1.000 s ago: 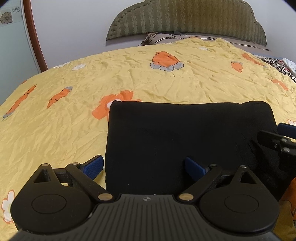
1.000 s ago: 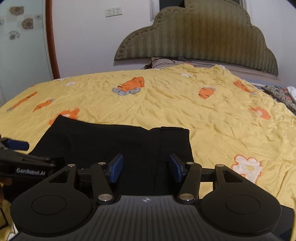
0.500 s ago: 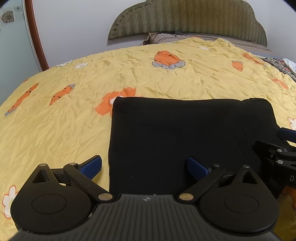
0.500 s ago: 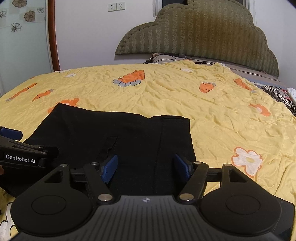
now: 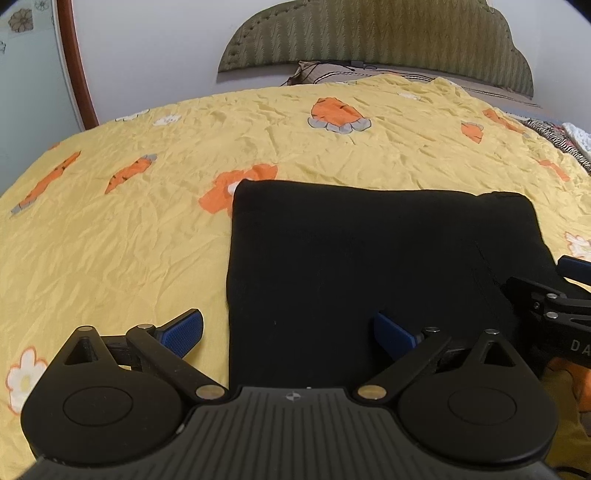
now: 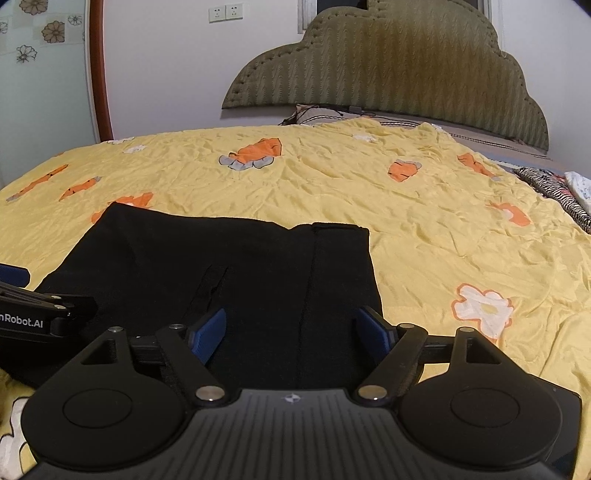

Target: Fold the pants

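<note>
The black pants (image 5: 369,266) lie folded flat on the yellow bedspread (image 5: 129,240), long axis crosswise — left gripper (image 5: 288,332) spread wide over their left edge, right gripper (image 6: 291,328) — jaws just opening, nothing pinched — over their right.

Yellow carrot-print bedspread (image 6: 424,221); green headboard (image 6: 388,70); wall sockets (image 6: 225,13)

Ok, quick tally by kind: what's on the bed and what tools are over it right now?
Folded black pants: 1
Yellow bedspread: 1
Grippers: 2, left gripper open, right gripper open, jaws just widened, pads clear of the cloth
Striped fabric at the far right edge: 1
Total: 5
</note>
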`<state>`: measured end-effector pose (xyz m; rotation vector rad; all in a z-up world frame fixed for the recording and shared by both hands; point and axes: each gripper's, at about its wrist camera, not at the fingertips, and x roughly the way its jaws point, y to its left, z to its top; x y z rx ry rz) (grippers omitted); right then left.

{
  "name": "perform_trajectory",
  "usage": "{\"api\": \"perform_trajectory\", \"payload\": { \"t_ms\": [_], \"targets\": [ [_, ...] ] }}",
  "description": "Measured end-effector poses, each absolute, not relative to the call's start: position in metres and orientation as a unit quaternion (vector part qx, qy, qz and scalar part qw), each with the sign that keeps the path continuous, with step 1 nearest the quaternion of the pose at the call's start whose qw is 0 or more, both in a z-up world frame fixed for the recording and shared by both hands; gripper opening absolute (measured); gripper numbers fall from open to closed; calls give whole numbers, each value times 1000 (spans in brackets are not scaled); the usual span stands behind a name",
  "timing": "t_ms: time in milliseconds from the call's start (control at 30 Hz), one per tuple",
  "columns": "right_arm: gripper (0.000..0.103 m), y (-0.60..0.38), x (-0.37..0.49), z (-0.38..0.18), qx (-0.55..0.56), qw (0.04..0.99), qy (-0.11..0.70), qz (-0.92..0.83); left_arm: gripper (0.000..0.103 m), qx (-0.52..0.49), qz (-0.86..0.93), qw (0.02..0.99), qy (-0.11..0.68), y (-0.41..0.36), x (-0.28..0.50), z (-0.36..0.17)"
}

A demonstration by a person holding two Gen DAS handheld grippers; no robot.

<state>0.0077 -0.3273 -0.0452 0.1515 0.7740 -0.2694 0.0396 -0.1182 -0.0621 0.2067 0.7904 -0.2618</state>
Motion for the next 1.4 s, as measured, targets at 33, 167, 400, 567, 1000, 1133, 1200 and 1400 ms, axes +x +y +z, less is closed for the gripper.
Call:
{"api": "perform_trajectory", "payload": {
  "t_ms": [33,167,400,567,1000,1133,1200,1400],
  "targets": [
    [79,-326,6,-45,73,915,376,-131,101,98,-128,909,384,-117,37,-62],
    [81,-324,-2,-44,71,915,375,-129,102,93,-128,910,384,-116,28,-61],
    [83,-320,-13,-42,64,916,374,-131,102,92,-124,912,381,-112,16,-60],
    [83,-314,-23,-38,55,917,373,-131,102,76,-122,910,389,-104,8,-59],
    [85,-294,-58,-21,60,928,355,-93,101,63,-106,917,381,-91,-21,-51],
    [85,-280,-64,-18,59,932,352,-69,101,71,-98,920,374,-91,-28,-48],
    [85,-273,-66,-17,51,933,351,-63,101,77,-95,921,369,-91,-32,-47],
    [85,-258,-73,-13,47,936,347,-46,101,73,-85,923,369,-88,-41,-46]
  ]
}}
